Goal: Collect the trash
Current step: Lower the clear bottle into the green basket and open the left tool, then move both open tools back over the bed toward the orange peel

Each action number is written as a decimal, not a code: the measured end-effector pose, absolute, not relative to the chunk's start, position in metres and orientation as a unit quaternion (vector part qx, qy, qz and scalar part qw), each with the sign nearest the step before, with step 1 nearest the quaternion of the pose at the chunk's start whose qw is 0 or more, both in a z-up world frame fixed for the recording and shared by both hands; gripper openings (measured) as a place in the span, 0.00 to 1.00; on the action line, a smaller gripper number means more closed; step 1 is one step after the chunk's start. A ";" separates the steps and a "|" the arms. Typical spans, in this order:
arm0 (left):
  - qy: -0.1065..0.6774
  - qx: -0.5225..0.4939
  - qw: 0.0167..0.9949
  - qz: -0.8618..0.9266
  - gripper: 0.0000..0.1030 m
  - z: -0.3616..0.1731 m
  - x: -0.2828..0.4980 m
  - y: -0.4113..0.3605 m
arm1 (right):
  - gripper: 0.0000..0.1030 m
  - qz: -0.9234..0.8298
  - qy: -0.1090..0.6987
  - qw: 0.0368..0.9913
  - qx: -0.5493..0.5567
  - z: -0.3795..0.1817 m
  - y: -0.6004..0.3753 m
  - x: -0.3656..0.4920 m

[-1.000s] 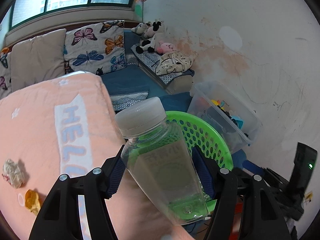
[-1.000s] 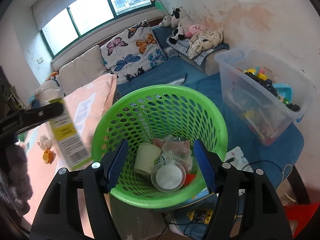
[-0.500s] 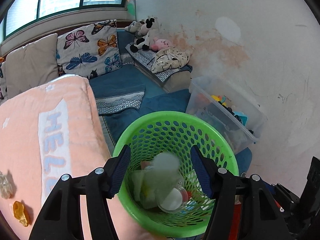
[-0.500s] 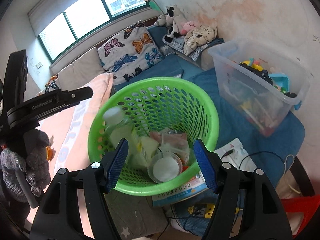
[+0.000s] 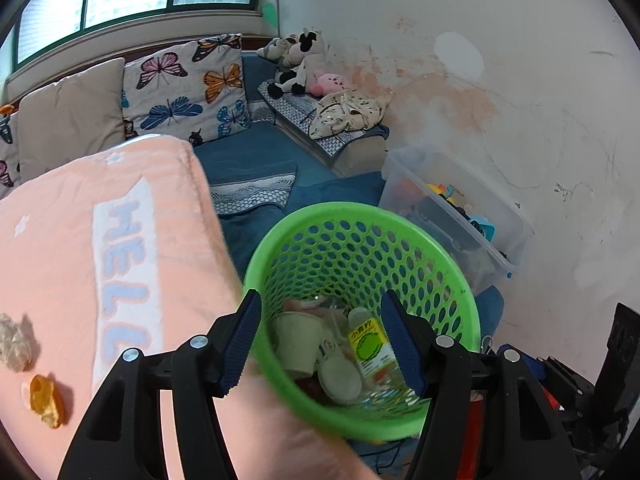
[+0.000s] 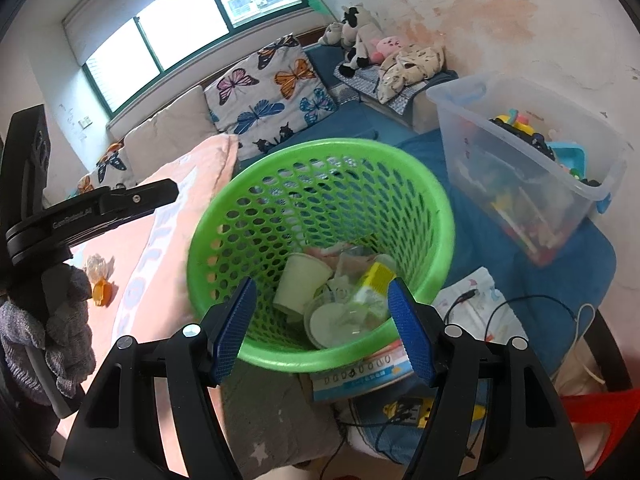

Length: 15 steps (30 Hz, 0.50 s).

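A: Green basket (image 5: 452, 280) holds the bottle (image 5: 370, 348), cup and lids. Left gripper (image 5: 320, 344) and right gripper (image 6: 322, 328) both gape, nothing between the pads.

B: Drop step looks finished. Next: reach left for the crumpled wad (image 5: 14, 344) and orange wrapper (image 5: 46, 400) on the pink blanket (image 5: 80, 240).
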<state>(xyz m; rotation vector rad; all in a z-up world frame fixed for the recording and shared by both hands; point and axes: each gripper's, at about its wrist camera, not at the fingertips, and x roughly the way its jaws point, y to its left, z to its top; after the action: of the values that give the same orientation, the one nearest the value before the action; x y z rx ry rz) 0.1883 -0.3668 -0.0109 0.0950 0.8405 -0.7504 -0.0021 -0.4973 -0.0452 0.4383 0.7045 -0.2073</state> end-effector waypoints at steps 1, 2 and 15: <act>0.398 0.044 0.845 -0.354 0.58 -0.010 0.186 -0.361 | 0.67 -0.098 0.342 0.910 0.211 -0.045 -0.495 -0.002; 0.397 0.043 0.847 -0.351 0.58 -0.010 0.184 -0.355 | 0.67 -0.096 0.343 0.911 0.210 -0.046 -0.493 -0.002; 0.417 0.007 0.861 -0.292 0.60 -0.020 0.184 -0.260 | 0.70 -0.031 0.359 0.914 0.189 -0.043 -0.433 0.021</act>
<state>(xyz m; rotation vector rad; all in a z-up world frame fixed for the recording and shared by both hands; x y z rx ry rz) 0.1838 -0.2595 -0.0195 0.0143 0.8749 -0.6135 0.0213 -0.4330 -0.0431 0.3893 0.7388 -0.0644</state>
